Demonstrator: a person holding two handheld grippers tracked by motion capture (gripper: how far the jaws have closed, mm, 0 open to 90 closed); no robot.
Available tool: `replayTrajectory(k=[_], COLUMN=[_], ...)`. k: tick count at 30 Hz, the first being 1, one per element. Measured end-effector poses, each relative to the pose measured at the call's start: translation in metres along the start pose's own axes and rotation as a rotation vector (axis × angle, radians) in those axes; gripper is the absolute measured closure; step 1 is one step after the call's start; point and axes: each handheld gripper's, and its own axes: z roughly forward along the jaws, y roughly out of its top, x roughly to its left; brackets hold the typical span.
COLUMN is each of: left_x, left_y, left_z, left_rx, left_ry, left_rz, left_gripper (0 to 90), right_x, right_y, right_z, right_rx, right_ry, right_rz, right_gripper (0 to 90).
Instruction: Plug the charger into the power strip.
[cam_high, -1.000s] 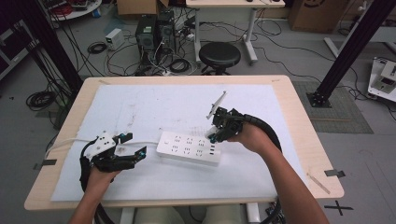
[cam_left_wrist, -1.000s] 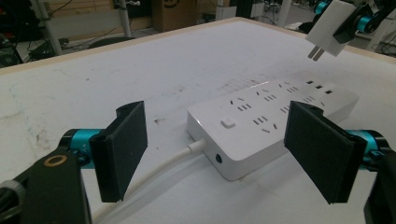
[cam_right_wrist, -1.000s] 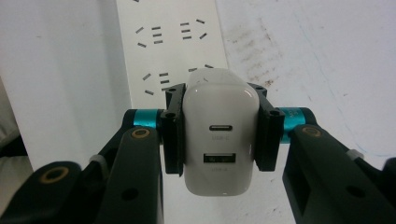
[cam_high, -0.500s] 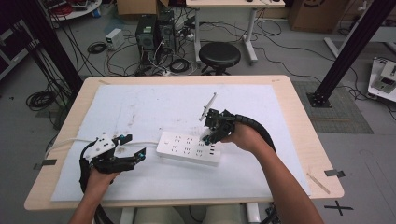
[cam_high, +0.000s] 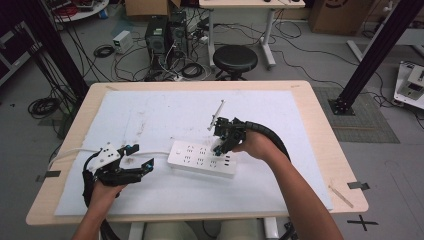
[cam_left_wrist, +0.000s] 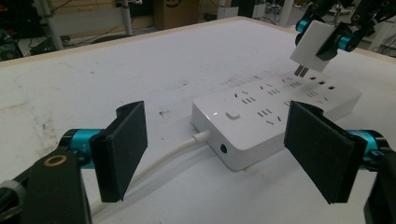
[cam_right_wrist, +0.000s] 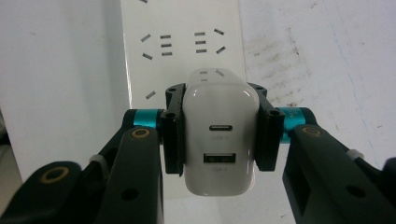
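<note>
A white power strip (cam_high: 201, 159) lies across the middle of the white mat, its cord (cam_high: 70, 151) running off to the left. My right gripper (cam_high: 220, 145) is shut on a white USB charger (cam_right_wrist: 218, 135) and holds it, prongs down, just above the strip's right-hand sockets (cam_left_wrist: 306, 84). In the left gripper view the charger (cam_left_wrist: 314, 42) hangs with its two prongs a little above the strip (cam_left_wrist: 275, 116). My left gripper (cam_high: 139, 165) rests low at the strip's left end, open, its pads (cam_left_wrist: 122, 144) on either side of the switch end and clear of it.
The white mat (cam_high: 160, 115) covers most of the wooden table (cam_high: 325, 150). A thin metal rod (cam_high: 216, 114) lies on the mat just behind my right gripper. A stool (cam_high: 235, 59) and tangled cables stand on the floor beyond the table.
My right gripper has carried the charger left and slightly down, from beyond the strip's right end to over its right-hand sockets. The left gripper and the strip have stayed put.
</note>
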Motion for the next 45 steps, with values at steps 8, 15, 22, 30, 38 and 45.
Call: replayTrajectory(k=[8,15,22,30,38,45], left_x=[0.003,0.003,0.004,0.004,0.003,0.003], left_y=[-0.002,-0.005,-0.009,-0.011,-0.012,-0.012], left_z=[-0.001,-0.001,-0.001,-0.002,-0.002,-0.001], left_rx=[0.0,-0.005,-0.01,-0.02,-0.027,-0.03], left_ry=[0.001,-0.001,0.002,-0.001,-0.009,-0.012], left_rz=[-0.003,-0.017,-0.026,-0.037,-0.045,-0.046], left_gripper=[21.5,21.5,21.5,21.5,21.5,21.5], right_x=[0.0,0.001,0.002,0.007,0.011,0.008], right_y=[0.002,0.004,0.011,0.022,0.032,0.032], right_z=[0.006,0.01,0.012,0.014,0.017,0.018], right_rx=[0.028,0.038,0.067,0.12,0.166,0.17], right_ry=[0.003,0.016,0.005,-0.013,-0.033,-0.018], right_rz=[-0.019,-0.024,-0.047,-0.079,-0.121,-0.121], right_gripper=[63.1,63.2,63.3,63.4,63.3,63.3])
